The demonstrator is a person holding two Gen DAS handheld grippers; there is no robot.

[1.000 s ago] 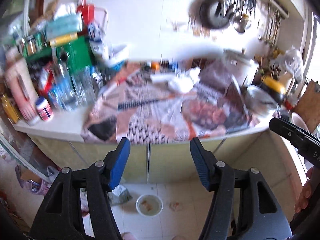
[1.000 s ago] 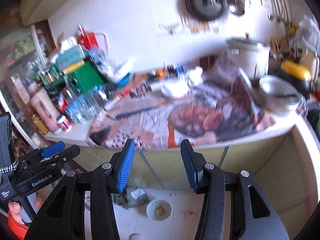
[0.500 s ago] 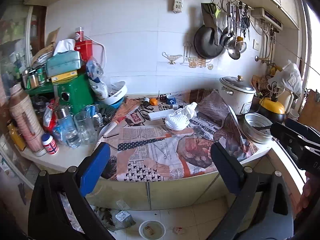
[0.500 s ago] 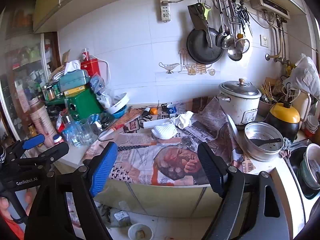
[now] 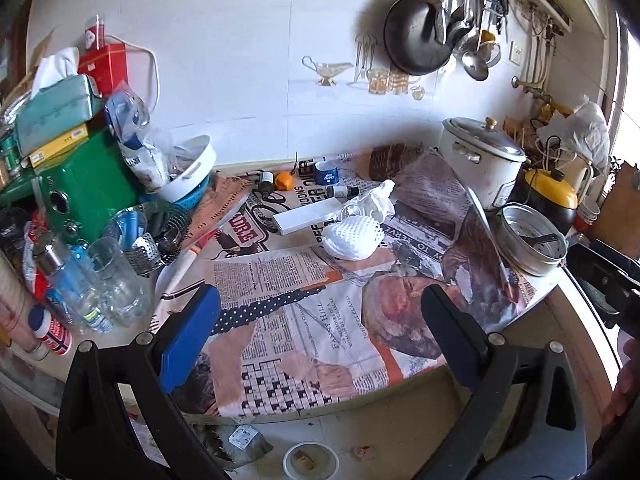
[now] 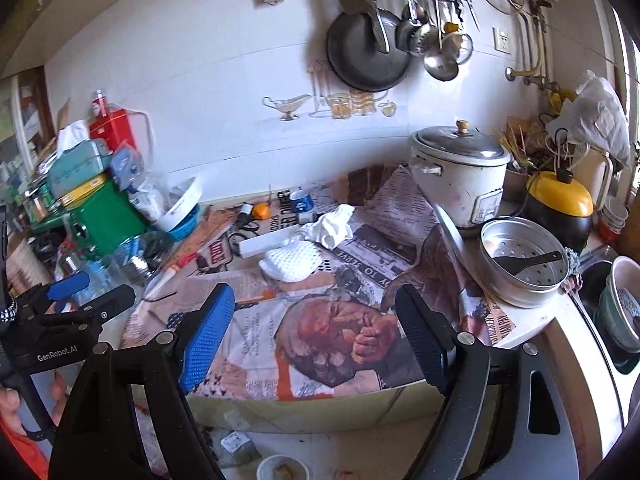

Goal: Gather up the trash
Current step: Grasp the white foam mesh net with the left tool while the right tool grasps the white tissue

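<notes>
- The left gripper (image 5: 320, 328) is held over the front edge of the counter, its jaws spread wide with nothing between them; a second ago they were seen much narrower.
- The right gripper (image 6: 316, 328) is also seen with jaws spread and empty, wider than one second before.
- Beyond them, on the newspaper (image 5: 304, 320), a white foam net (image 5: 352, 236) is lying, its long axis running left to right across the counter.
- Just behind it a crumpled white tissue (image 5: 374, 200) is found, touching the net, beside a flat white box (image 5: 308, 216) that points up to the right.
- Only in the right view are the sink (image 6: 600, 292) and stacked bowls (image 6: 624, 304) shown.
- Both views were blurred before and are sharp now.
</notes>
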